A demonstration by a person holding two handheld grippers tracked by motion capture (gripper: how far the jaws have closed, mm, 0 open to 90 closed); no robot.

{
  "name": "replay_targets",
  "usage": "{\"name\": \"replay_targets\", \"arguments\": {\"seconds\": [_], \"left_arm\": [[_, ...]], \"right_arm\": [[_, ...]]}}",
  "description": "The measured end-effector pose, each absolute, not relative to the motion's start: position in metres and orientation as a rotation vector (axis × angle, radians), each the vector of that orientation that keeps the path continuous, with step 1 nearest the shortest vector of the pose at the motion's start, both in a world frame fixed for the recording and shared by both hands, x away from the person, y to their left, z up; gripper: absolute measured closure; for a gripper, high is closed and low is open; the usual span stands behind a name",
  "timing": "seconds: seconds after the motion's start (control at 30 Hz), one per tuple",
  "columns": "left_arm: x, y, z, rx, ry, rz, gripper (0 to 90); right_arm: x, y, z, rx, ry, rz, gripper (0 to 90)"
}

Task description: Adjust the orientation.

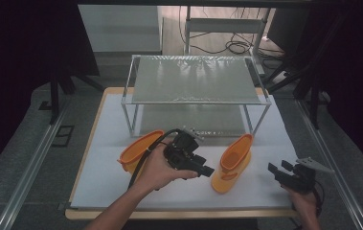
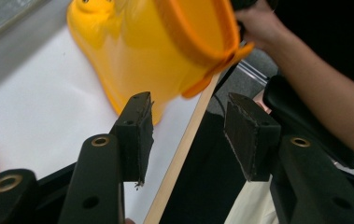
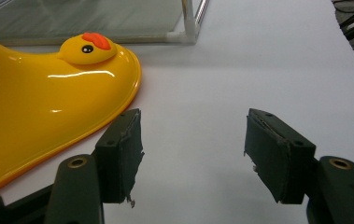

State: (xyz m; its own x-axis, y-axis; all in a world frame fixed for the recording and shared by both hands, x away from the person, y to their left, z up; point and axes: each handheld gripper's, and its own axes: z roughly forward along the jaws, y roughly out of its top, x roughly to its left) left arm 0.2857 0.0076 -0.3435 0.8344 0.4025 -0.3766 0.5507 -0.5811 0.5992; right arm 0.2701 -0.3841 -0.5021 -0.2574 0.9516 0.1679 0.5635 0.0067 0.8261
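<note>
on the left of the white-covered bench (image 1: 107, 187), a glossy orange-yellow rubber boot lying on its side (image 1: 138, 149) rests partly behind the person's left hand (image 1: 157, 168). that hand holds the left gripper (image 1: 207, 169) just above the bench, pointing right toward the second glossy yellow rubber boot with an orange rim, standing upright (image 1: 232, 163). in the left gripper view its fingers (image 2: 137, 133) stand apart with nothing between them, and the boot's rim hangs close ahead of them. the risk here, as i judge it, is that 1 finger strikes the rim and tips the upright boot, since it stands on a narrow sole not far from the bench's front edge.

behind both boots stands a 2-tier metal-framed rack with clear shelves (image 1: 196, 79); a shoved boot could slide under it and be awkward to reach.

at the right, the right gripper (image 1: 278, 171) hovers near the front corner, fingers (image 3: 121, 151) apart and empty, with the duck-faced toe of the boot just beside the left one. the slick plastic would likely slip from a shallow pinch.
</note>
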Motion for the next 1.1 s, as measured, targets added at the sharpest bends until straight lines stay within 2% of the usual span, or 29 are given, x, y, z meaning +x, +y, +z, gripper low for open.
{"name": "replay_targets", "arguments": {"seconds": [0.5, 1.1], "left_arm": [[0.313, -0.034, -0.313, 2.342, 0.657, -0.252, 53.1], [0.355, -0.072, -0.331, 2.446, 0.743, -0.311, 56.3]], "right_arm": [[0.271, -0.384, -0.504, 1.554, 1.853, 1.162, 36.2], [0.27, -0.389, -0.503, 1.569, 1.849, 1.16, 36.2]]}}
